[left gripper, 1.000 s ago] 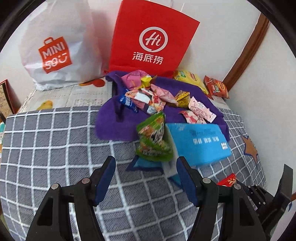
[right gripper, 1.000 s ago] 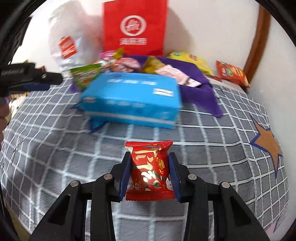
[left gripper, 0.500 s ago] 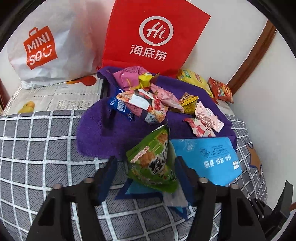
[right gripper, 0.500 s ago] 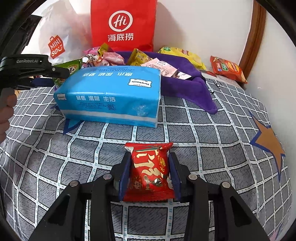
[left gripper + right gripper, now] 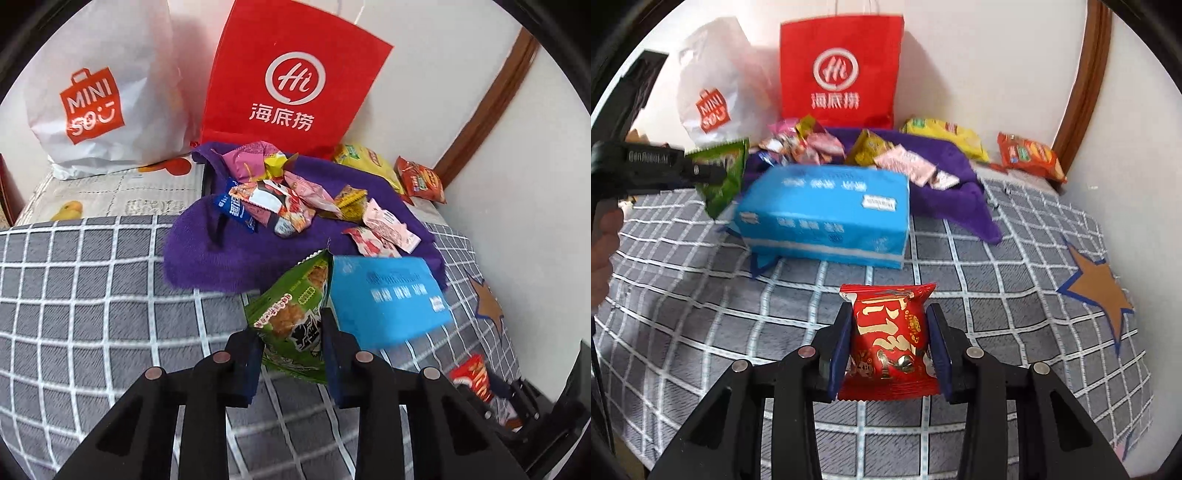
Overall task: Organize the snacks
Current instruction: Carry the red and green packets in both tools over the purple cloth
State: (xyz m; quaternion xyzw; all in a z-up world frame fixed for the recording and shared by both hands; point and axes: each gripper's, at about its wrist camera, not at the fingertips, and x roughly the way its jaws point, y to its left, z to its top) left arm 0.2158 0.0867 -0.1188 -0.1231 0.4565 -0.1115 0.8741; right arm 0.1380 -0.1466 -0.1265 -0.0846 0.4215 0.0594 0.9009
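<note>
**Both claws closed on snack packets above the checked bedspread**

The left claw [image 5: 291, 354] is closed on a green snack packet [image 5: 295, 317], its two blue-padded fingers pressed against the packet's lower sides. The packet stands upright between them, lifted off the grey checked bedspread [image 5: 92, 280], with its right edge just beside the blue tissue pack [image 5: 384, 299]. In the right wrist view the same green packet [image 5: 722, 173] hangs at the left, clear of the bedspread [image 5: 1015, 295] and just left of the tissue pack [image 5: 827, 214].

The right claw [image 5: 890, 343] is clamped on a red snack packet [image 5: 890, 339] with gold lettering, gripped by its two sides and held upright over the bedspread, in front of the tissue pack and apart from it. That red packet [image 5: 472, 373] also shows at the lower right edge of the left wrist view.

Behind the tissue pack lies a purple towel [image 5: 229, 254] carrying a loose heap of small wrapped snacks [image 5: 280, 203] in pink, yellow, blue and white. A yellow packet [image 5: 945, 136] and an orange-red packet [image 5: 1030, 155] lie beyond the towel near the wall. A red paper bag [image 5: 291, 81] and a white Miniso bag [image 5: 99, 92] stand against the wall at the back.
</note>
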